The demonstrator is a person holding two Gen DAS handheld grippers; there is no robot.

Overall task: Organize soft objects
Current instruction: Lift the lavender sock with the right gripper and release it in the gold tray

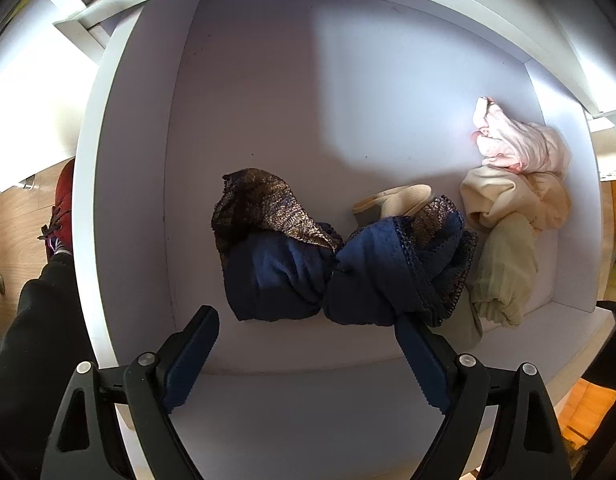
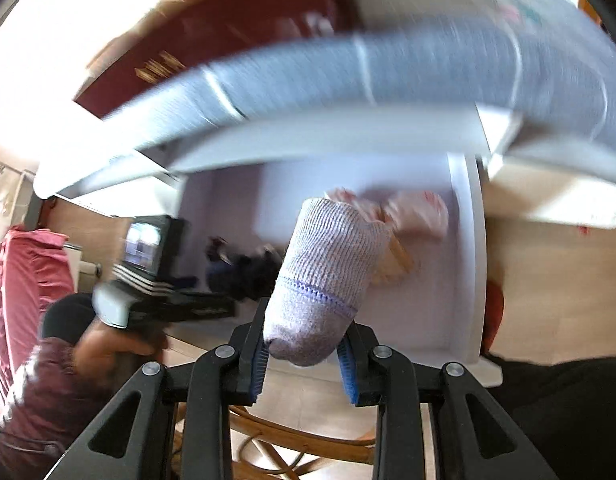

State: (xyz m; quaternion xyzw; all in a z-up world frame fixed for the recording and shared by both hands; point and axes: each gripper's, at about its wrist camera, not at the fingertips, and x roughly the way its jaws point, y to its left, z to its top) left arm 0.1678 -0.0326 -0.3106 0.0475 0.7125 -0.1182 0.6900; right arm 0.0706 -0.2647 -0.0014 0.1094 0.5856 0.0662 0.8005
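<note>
Holding the rolled pale-purple knit sock (image 2: 324, 280) by its toe, the right claw (image 2: 304, 364) could let it slip. The left claw (image 1: 304, 356) gapes wide above the dark-blue cloth bundle (image 1: 344, 268) in the white drawer (image 1: 268, 128), lower middle.

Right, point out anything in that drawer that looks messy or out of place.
The dark blue garments lie crumpled mid-drawer, not folded. The pink and cream garments are heaped loosely against the right wall of the white drawer. Nothing looks damaged. The right gripper holds a rolled pale sock above the drawer.

Navy garment (image 1: 292, 276), seemingly lilac-speckled sock (image 2: 328, 264)
</note>
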